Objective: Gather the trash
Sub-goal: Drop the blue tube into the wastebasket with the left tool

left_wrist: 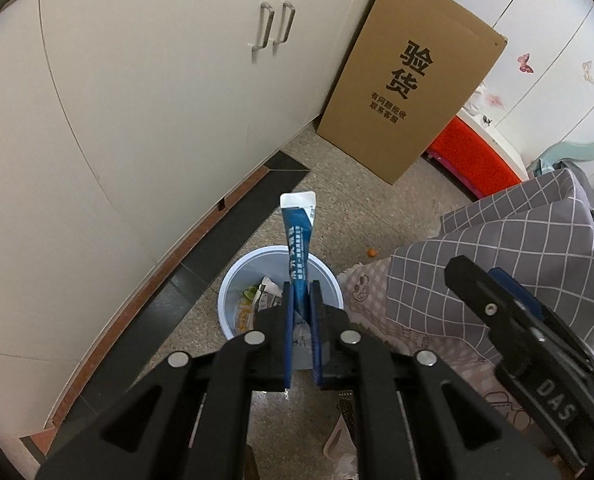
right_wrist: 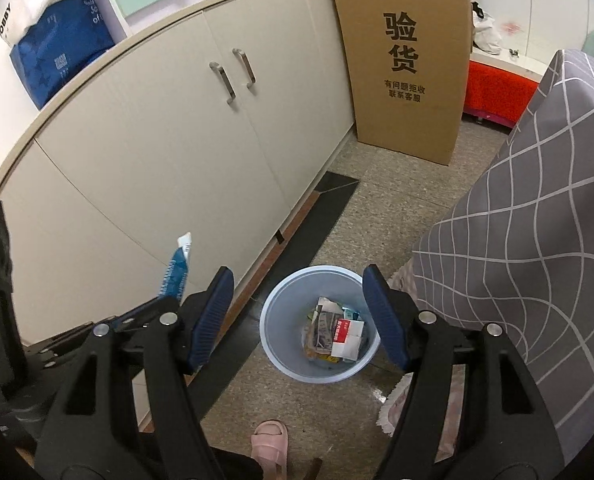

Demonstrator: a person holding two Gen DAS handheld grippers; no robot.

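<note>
We're pinching the blue-and-white foil sachet (left_wrist: pixel 298 240) in the left gripper (left_wrist: pixel 301 292) over the pale-blue round plastic bin (right_wrist: pixel 275 344); right gripper (right_wrist: pixel 297 312) is hanging spread, empty. Releasing off-centre risks it clipping the rim.

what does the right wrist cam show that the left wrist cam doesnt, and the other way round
Only the right wrist view: a pink slipper, a blue and white bag on the cabinet top, and the red and white packet in the bin.

Only the left wrist view: a small orange bit on the floor.

Both: the pale blue bin, the blue sachet clamped in the left gripper, the open, empty right gripper, the cardboard box.
</note>
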